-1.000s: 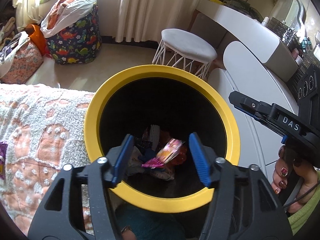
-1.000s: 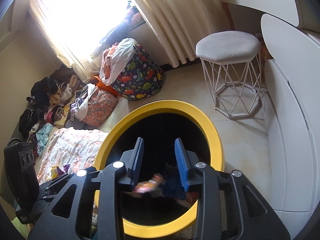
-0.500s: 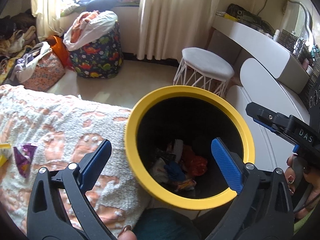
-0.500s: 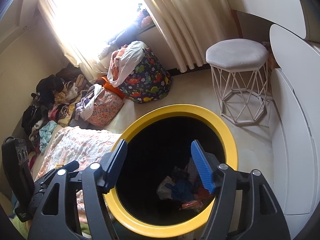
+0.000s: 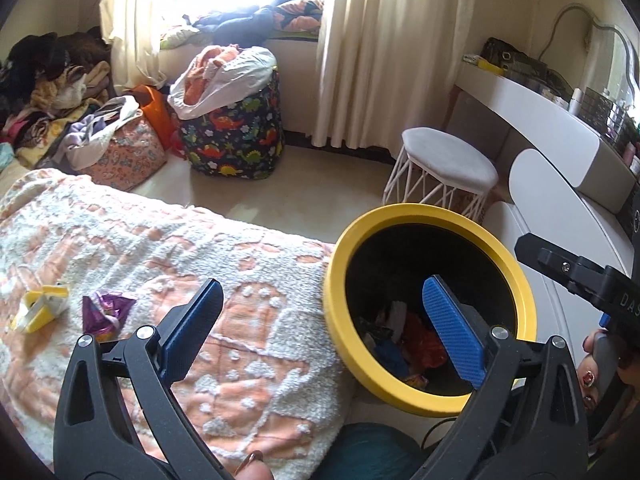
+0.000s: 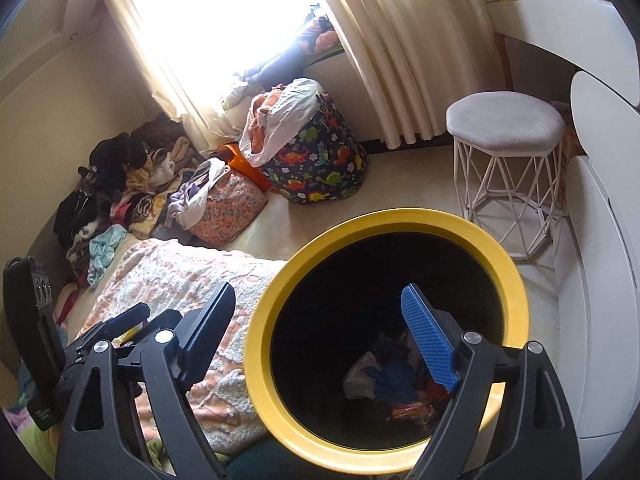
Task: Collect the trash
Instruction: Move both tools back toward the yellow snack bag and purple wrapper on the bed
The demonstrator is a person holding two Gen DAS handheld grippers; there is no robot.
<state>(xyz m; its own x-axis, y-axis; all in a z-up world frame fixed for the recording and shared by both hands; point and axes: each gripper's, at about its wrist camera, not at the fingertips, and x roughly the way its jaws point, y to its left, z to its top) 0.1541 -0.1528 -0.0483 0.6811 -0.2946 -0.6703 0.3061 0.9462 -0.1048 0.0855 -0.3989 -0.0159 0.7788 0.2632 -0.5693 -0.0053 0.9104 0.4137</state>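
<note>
A black bin with a yellow rim (image 5: 340,280) stands beside the bed, with crumpled wrappers (image 5: 416,340) lying at its bottom. My left gripper (image 5: 320,284) is open and empty, its left finger over the blanket and its right finger over the bin mouth. On the blanket to the left lie a purple wrapper (image 5: 106,312) and a yellow-white packet (image 5: 38,310). My right gripper (image 6: 318,288) hangs above the bin rim (image 6: 260,340). Its jaws are opening with nothing between them. The trash pile (image 6: 384,376) shows below its right finger.
The bed's white-and-peach blanket (image 5: 240,264) is left of the bin. A white wire stool (image 5: 448,168) and a white dresser (image 5: 560,184) stand to the right. A dinosaur-print bag (image 5: 236,136), a floral bag (image 5: 124,148) and a clothes pile (image 6: 116,184) sit by the curtained window.
Both grippers opened wide and the wrappers between their jaws dropped into the bin. Both pulled back and up from the bin mouth; the left view swung left over the blanket.
</note>
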